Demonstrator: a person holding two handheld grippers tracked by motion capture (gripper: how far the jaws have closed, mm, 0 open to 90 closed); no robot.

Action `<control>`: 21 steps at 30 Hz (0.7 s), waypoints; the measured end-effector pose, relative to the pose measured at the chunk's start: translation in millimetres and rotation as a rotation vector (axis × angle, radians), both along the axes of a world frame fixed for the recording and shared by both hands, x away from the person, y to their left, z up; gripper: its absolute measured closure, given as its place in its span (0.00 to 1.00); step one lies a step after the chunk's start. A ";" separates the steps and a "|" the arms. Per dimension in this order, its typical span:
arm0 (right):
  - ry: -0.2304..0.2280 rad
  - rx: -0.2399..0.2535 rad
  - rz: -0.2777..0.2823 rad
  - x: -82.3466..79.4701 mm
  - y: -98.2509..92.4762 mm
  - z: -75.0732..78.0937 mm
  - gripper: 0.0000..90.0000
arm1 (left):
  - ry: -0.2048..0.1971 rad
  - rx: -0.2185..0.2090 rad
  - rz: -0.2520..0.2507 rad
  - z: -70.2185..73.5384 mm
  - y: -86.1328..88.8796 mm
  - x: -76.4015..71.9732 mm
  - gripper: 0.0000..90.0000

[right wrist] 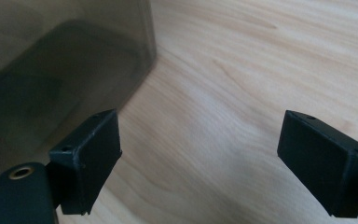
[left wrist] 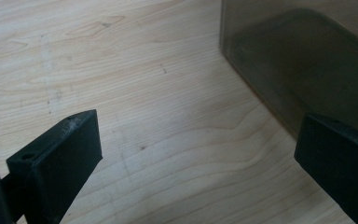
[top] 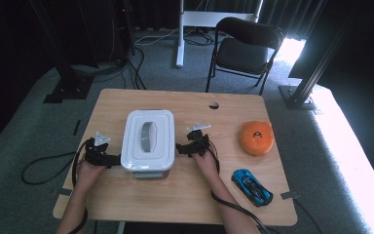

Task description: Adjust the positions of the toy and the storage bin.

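A white box (top: 147, 144) with a closed lid and a grey handle stands in the middle of the wooden table (top: 175, 200). My left gripper (top: 108, 159) rests against its left side, my right gripper (top: 181, 148) against its right side. In the left gripper view my left gripper (left wrist: 200, 140) is open, its jaws wide apart over bare wood, with the box's cloudy wall (left wrist: 307, 60) at the upper right. In the right gripper view my right gripper (right wrist: 200, 140) is also open, and the box wall (right wrist: 51, 60) fills the upper left. Neither gripper holds anything.
An orange round toy (top: 256, 137) lies at the table's right, and a blue toy car (top: 252, 186) sits nearer the front right edge. A cable hole (top: 214, 105) is at the back. A black folding chair (top: 243, 48) stands beyond the table.
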State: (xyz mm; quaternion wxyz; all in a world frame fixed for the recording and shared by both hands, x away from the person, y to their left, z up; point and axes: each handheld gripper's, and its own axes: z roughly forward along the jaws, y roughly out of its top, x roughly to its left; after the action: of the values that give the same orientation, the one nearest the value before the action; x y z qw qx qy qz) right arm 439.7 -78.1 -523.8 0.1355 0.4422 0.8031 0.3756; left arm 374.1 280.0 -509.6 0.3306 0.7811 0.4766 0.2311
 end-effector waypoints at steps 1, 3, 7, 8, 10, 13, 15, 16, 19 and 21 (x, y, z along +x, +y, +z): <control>-0.003 0.007 -0.002 0.9 0.8 0.2 0.14 | 0.000 -0.003 -0.004 0.3 -1.6 -0.1 0.01; 0.001 0.017 -0.002 2.5 2.6 1.1 0.14 | 0.001 0.009 -0.016 0.6 -6.1 -0.5 0.01; 0.018 0.018 0.027 2.9 8.1 5.2 0.14 | -0.013 0.016 -0.025 1.8 -15.3 -3.1 0.01; 0.021 0.026 0.046 2.5 9.7 6.4 0.15 | -0.014 0.017 -0.020 1.6 -16.2 -3.9 0.01; 0.003 -0.017 0.045 1.3 12.2 8.0 0.15 | -0.012 0.012 -0.014 0.9 -17.5 -6.0 0.01; 0.008 -0.011 0.065 1.0 9.5 8.7 0.15 | -0.012 0.007 -0.006 -0.1 -21.2 -10.4 0.01; -0.006 -0.021 0.068 0.3 7.9 8.8 0.15 | -0.006 0.002 -0.015 -0.3 -25.0 -12.6 0.01; 0.001 -0.027 0.072 0.7 7.1 8.7 0.17 | -0.005 0.004 -0.020 -0.3 -27.4 -13.5 0.01; -0.005 -0.009 0.061 0.6 2.6 8.6 0.18 | -0.002 0.014 -0.038 0.5 -35.5 -16.9 0.01; 0.000 -0.003 0.045 0.4 -0.3 8.7 0.19 | -0.002 0.028 -0.043 1.2 -40.4 -19.5 0.01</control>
State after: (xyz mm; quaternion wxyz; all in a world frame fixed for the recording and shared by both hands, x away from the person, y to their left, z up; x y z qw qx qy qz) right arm 440.1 -78.5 -515.1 0.1274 0.4238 0.8135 0.3774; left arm 354.6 239.7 -508.4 0.3251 0.7956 0.4560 0.2311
